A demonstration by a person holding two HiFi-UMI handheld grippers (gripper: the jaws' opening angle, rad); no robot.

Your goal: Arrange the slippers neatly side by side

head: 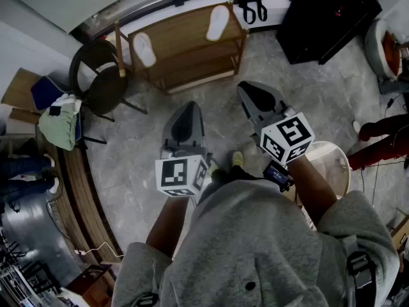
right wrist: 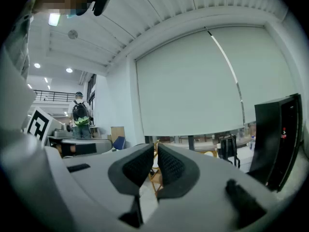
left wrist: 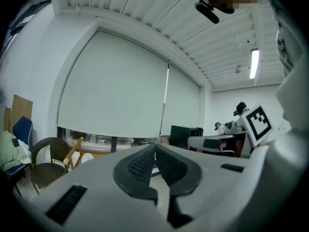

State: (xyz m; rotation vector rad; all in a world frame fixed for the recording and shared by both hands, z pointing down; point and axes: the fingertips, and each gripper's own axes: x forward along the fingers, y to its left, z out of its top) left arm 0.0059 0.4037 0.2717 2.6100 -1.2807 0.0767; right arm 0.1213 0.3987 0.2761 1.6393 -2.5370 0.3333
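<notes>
Shelf top point(head: 185, 34), 2 slippers point(head: 217, 22): head view only

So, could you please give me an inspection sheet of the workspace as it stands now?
Surface: grey floor; wooden rack ahead.
Job's things: two white slippers on the rack's top shelf, one at each end: left slipper, right slipper.
Clutter: clothes pile beside a dark chair.
Grippers: left gripper shut, empty; right gripper shut, empty; both short of the rack.
Cables: white cable on the floor, lower left.
Surroundings: black cabinet; a person's legs in red at right.
</notes>
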